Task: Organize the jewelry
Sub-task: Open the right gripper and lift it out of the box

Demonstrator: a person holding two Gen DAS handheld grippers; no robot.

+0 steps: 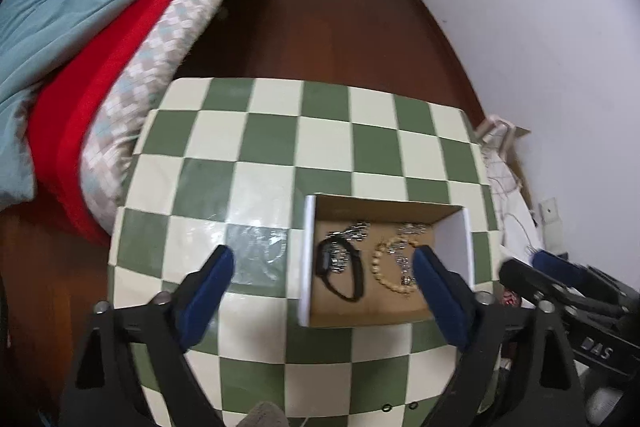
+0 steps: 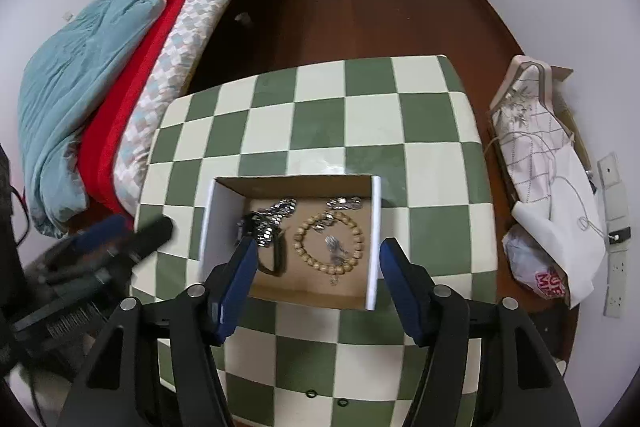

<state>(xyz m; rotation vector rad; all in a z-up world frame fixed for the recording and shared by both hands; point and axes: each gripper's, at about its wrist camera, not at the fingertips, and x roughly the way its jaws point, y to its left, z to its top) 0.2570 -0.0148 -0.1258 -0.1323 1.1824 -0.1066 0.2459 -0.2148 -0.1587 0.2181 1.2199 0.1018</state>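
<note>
Left wrist view: the left gripper [image 1: 322, 273] hangs wide apart and empty above a green-and-cream checkered desk [image 1: 276, 139]. A cardboard box [image 1: 384, 205] on the desk holds a black wristband [image 1: 352, 267], a beaded bracelet [image 1: 384, 273] and silver chains [image 1: 354, 231].

Right wrist view: the right gripper [image 2: 318, 265] hovers over the same box [image 2: 292, 181], parted and holding nothing. The beaded bracelet [image 2: 328, 243] lies inside, beside a silver watch band [image 2: 276, 213]. A bed [image 2: 132, 67] stands behind the desk [image 2: 344, 119].
</note>
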